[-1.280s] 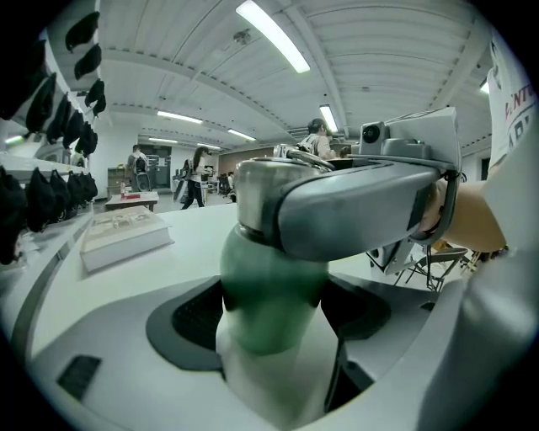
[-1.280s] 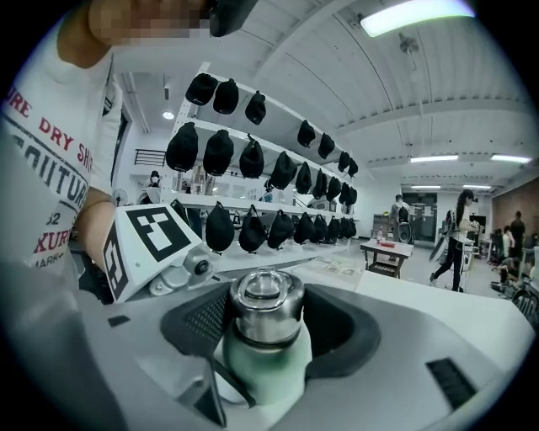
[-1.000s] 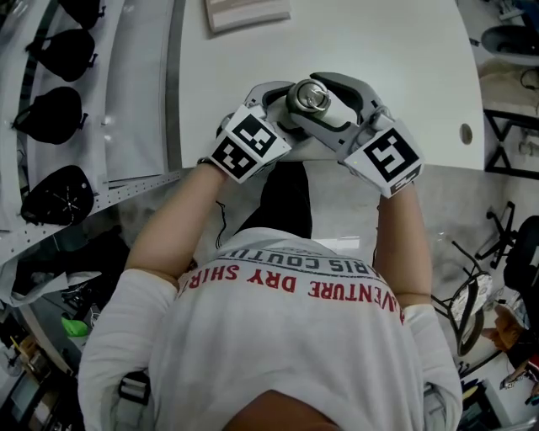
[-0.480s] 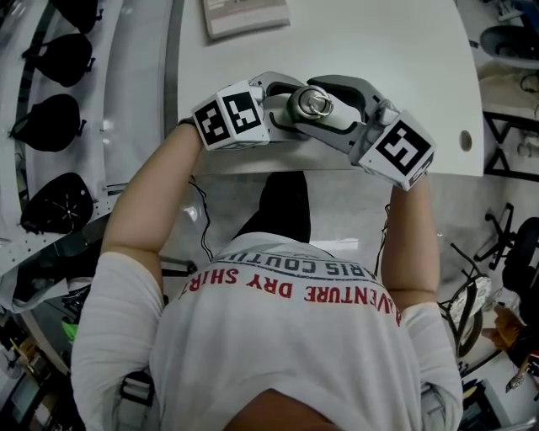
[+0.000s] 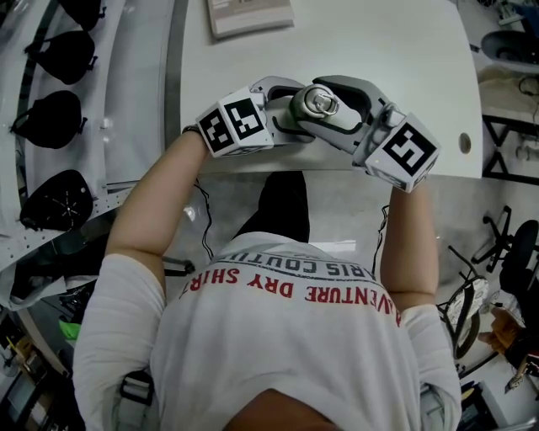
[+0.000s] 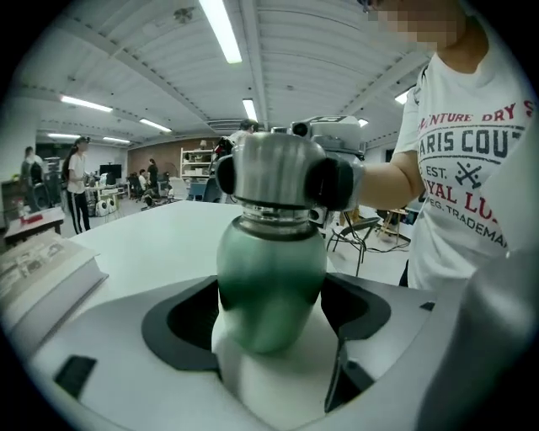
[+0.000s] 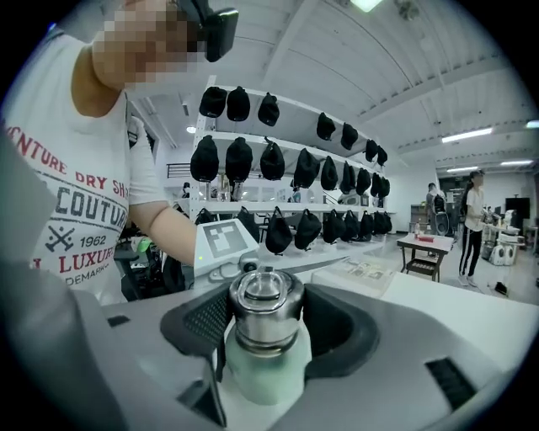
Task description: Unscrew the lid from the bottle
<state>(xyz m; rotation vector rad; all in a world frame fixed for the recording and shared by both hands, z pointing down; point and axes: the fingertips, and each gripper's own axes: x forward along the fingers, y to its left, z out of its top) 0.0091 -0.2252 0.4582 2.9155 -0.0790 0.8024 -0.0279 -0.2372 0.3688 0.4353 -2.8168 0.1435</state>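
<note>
Meeting at the near edge of the table (image 5: 379,50), forearms (image 5: 152,210) angled inward, the left gripper (image 6: 271,316) clamps the green bottle (image 6: 269,252) by its body and the right gripper (image 7: 263,324) clamps the steel lid (image 7: 257,299); the shirt (image 7: 76,210) reads "1962".

White T-shirt (image 6: 472,194) printed in red "VENTURE DRY S", below it in dark blue "ARIS COUT", "EST.", "OYAL LU", "TRADEMA", right gripper view adds "1962", "LUXUR", "DEMARK", booklet (image 5: 249,15) on the worktop (image 5: 379,34) carries print too small to read
</note>
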